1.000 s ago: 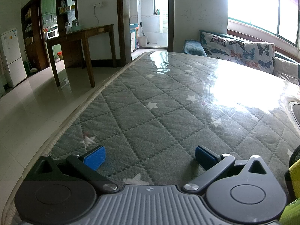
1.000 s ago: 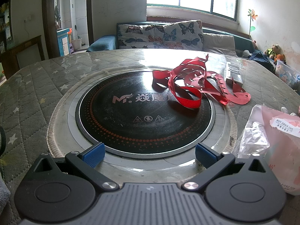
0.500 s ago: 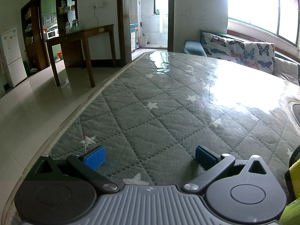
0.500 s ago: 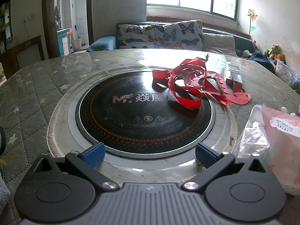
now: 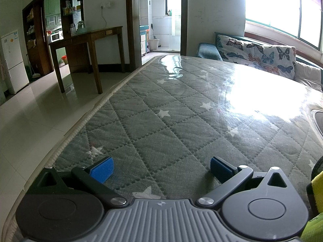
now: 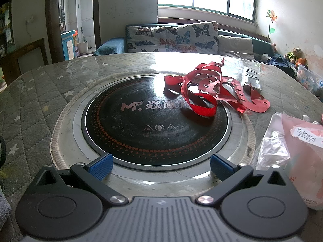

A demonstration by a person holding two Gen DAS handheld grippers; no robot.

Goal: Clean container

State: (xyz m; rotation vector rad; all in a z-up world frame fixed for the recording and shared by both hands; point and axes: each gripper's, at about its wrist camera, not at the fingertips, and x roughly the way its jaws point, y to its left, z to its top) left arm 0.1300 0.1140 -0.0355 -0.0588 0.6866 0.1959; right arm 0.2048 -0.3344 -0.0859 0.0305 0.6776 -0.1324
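Note:
No container shows in either view. My left gripper rests open over the grey quilted table cover, with nothing between its blue pads. A yellow-green cloth peeks in at the right edge of the left wrist view. My right gripper stands open at the near rim of a round black induction hob set into the table, holding nothing. Tangled red ribbon lies across the hob's far right side.
A clear and pink plastic bag lies right of the right gripper. A flat grey box sits behind the ribbon. The table edge drops to a tiled floor on the left. A butterfly-print sofa stands beyond the table.

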